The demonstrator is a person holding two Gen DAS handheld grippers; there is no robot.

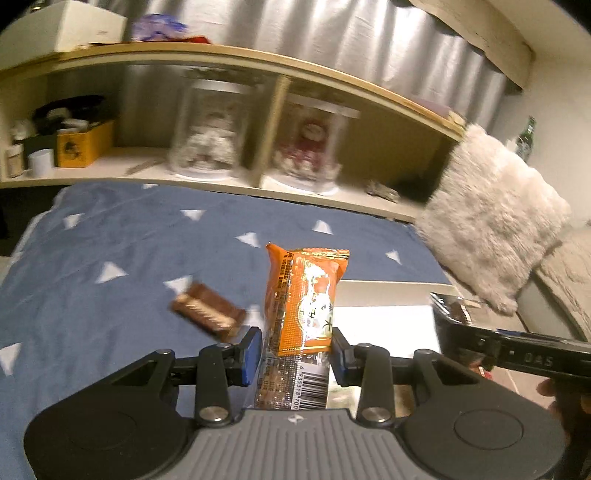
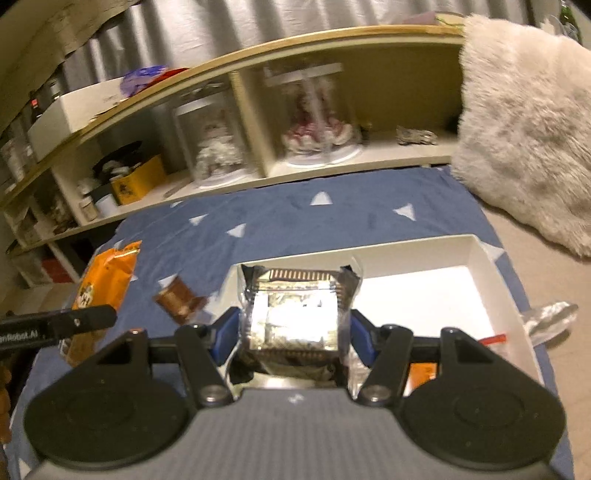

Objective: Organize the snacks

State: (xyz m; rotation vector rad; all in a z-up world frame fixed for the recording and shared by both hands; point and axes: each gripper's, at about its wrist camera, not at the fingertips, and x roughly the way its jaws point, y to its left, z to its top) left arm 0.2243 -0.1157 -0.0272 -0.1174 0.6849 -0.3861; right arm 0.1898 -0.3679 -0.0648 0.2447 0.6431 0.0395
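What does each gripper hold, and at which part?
Left gripper clamps the orange snack packet near its lower end. Right gripper clamps the dark shiny packet by its sides.

Ahead of the jaws: blue bedspread [image 1: 147, 236] with white triangles. Beyond it, low wooden shelf [image 1: 258, 62], two open bays, glass domes [image 1: 207, 129] inside, yellow box [image 1: 83, 144] in the left bay. Behind the shelf, grey curtain [image 1: 332, 33], pleated. Right of the jaws: furry white cushion [image 2: 524, 122] leaning on the shelf end. Warm, dim light; blurred.
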